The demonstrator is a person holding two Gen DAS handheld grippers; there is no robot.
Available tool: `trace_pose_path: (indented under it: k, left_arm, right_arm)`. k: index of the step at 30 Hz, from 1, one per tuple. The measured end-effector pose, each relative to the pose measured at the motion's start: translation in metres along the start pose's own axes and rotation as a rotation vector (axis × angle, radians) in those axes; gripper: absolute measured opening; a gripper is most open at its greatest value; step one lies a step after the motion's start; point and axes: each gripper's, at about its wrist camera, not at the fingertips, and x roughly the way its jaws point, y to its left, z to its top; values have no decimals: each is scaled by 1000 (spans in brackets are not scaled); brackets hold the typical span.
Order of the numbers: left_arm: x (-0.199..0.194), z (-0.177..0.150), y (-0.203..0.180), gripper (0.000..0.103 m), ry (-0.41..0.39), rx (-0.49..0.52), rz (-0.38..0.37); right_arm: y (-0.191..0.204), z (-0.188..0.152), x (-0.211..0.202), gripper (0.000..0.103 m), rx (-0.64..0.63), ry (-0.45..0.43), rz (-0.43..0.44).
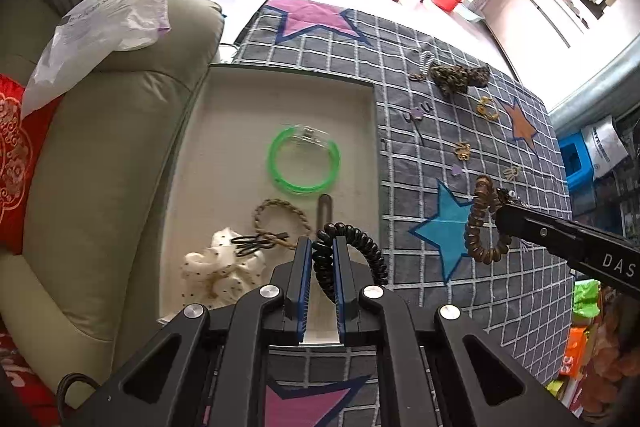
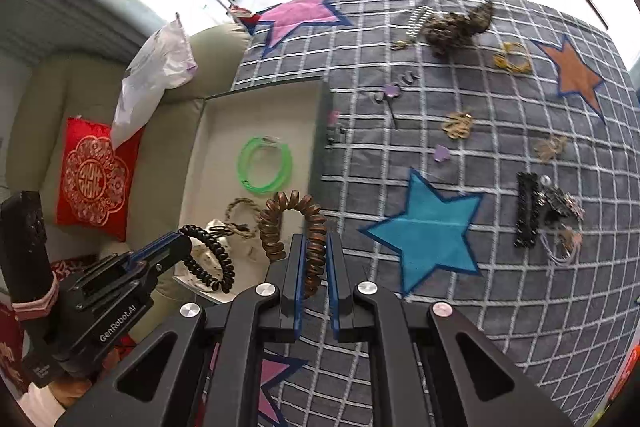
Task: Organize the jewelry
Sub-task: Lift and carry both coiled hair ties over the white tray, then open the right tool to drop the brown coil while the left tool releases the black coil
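My left gripper (image 1: 321, 247) is shut on a black spiral hair tie (image 1: 352, 247) above the near end of the white tray (image 1: 224, 99); it also shows in the right wrist view (image 2: 208, 259). My right gripper (image 2: 316, 247) is shut on a brown spiral hair tie (image 2: 292, 227), held above the grid cloth by the tray's right edge; it shows in the left wrist view (image 1: 482, 223). The tray holds a green bangle (image 1: 304, 161), a braided tie (image 1: 280, 215) and a cream dotted scrunchie (image 1: 220, 267).
Loose jewelry lies on the grid cloth (image 2: 500, 307): gold earrings (image 2: 458, 125), a gold bracelet (image 2: 512, 59), a dark scrunchie (image 2: 456, 23), a black clip (image 2: 526, 211), purple pieces (image 2: 442, 153). A beige sofa (image 1: 100, 147) with a red cushion (image 2: 94, 179) borders the tray's left.
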Motion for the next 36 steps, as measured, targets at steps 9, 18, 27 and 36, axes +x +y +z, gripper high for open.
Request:
trace_pose_path:
  k: [9,18,27,36]
  left_arm:
    - [3,6,20,12,-10,-27,14]
    - [18,34,47,12,-35,-51,46]
    - [63,57,64,12,-14,-48,101]
    - [109,63,75,12,21,-50,158]
  right_arm:
    - [22,15,14,11,-38,15,16]
    - [36,42,38,11,-61,20,31]
    - [42,78,87,11,-76,26,1]
    - [31,107,137,11,-56,36,-43]
